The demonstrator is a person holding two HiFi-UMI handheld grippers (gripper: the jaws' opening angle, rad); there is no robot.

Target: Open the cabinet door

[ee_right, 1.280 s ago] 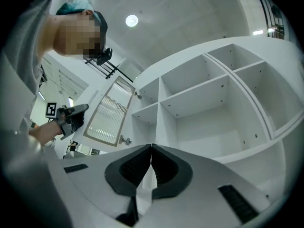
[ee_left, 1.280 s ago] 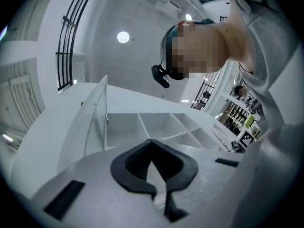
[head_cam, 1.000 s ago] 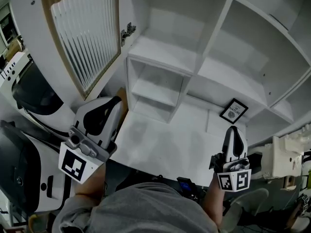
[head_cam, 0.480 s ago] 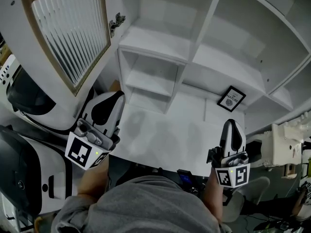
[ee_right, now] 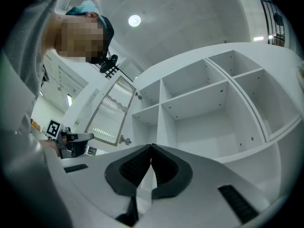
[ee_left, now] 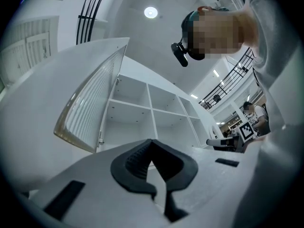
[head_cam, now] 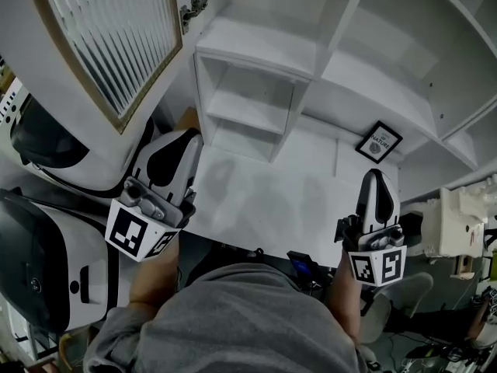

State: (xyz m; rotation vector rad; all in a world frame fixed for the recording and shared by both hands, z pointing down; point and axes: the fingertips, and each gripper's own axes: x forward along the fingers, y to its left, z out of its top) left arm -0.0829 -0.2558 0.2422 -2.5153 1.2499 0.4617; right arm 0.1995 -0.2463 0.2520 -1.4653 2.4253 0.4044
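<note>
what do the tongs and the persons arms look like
Both the left tongs and right tongs are smooth white shells tapering to a rounded tip, with a black inset on top and black ribbed pads. Each carries a marker cube, white with black squares. The person wears a grey top.

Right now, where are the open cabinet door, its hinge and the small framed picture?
cabinet door [head_cam: 116, 41]: head view, on the ribbed glass panel.
hinge [head_cam: 192, 8]: head view, on the metal piece at the door's inner edge.
framed picture [head_cam: 379, 142]: head view, on the middle of the print.
</note>
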